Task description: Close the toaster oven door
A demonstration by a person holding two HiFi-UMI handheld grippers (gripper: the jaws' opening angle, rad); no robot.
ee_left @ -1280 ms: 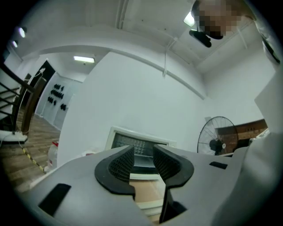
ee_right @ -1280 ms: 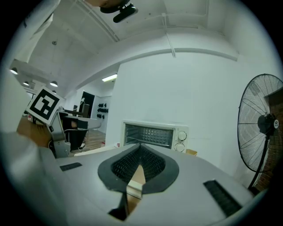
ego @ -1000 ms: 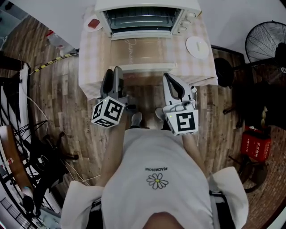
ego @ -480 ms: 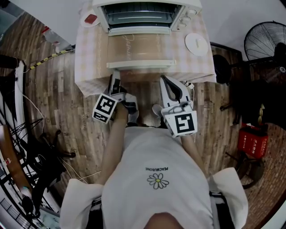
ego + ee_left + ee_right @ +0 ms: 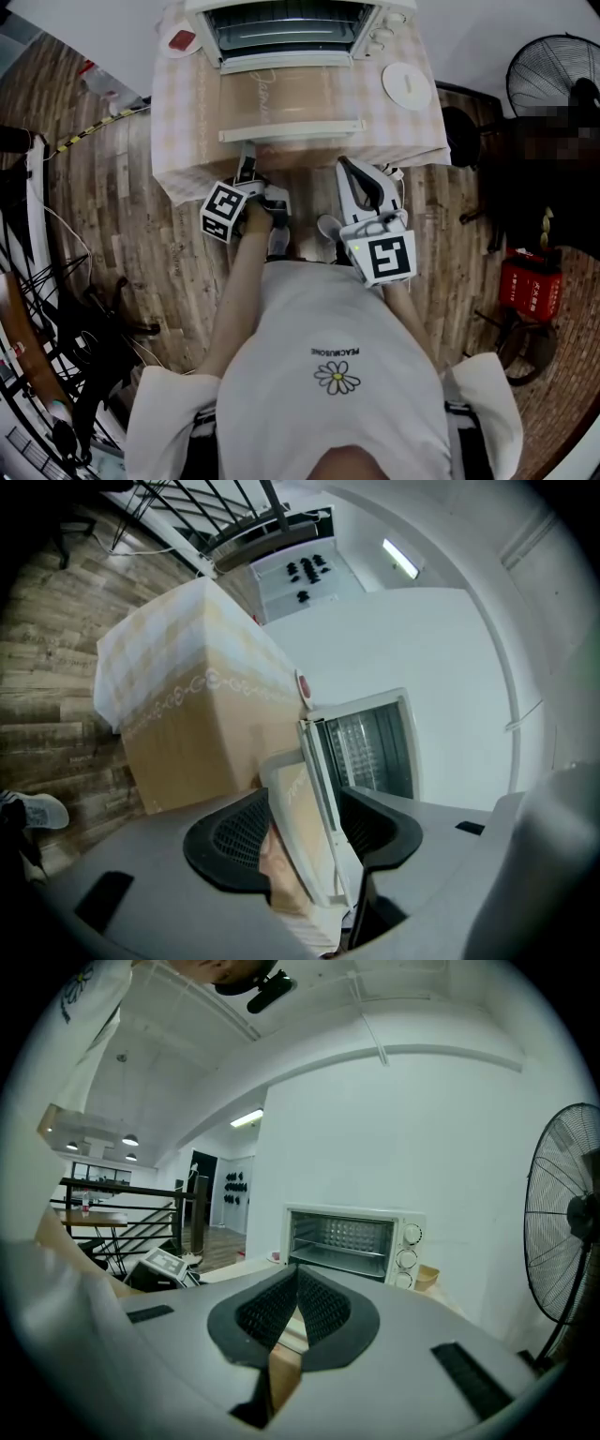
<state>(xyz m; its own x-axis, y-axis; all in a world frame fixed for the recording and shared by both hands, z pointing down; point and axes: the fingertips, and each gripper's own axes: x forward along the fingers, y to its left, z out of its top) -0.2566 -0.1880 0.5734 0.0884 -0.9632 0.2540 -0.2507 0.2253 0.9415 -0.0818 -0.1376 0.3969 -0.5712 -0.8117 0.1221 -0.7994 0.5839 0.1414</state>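
The white toaster oven (image 5: 291, 23) stands at the back of the table, its glass door (image 5: 291, 94) folded down flat toward me, with the handle (image 5: 291, 131) at the front edge. My left gripper (image 5: 248, 161) is rolled on its side at that edge. In the left gripper view its jaws stand wide, open (image 5: 309, 822), with the door's front edge (image 5: 300, 794) between them and the oven (image 5: 370, 747) beyond. My right gripper (image 5: 354, 173) hovers below the table's front edge, to the right of the door, shut and empty (image 5: 298, 1279). It faces the oven (image 5: 352, 1241).
The table wears a checked cloth (image 5: 178, 112). A white plate (image 5: 409, 84) lies right of the oven and a small red dish (image 5: 181, 40) left of it. A standing fan (image 5: 553, 75) and a red box (image 5: 532, 286) are at the right; a rack with cables (image 5: 37, 328) is at the left.
My left gripper has moved forward from in front of the table to the door's front edge, rolled onto its side and spread its jaws. The right gripper has barely shifted.
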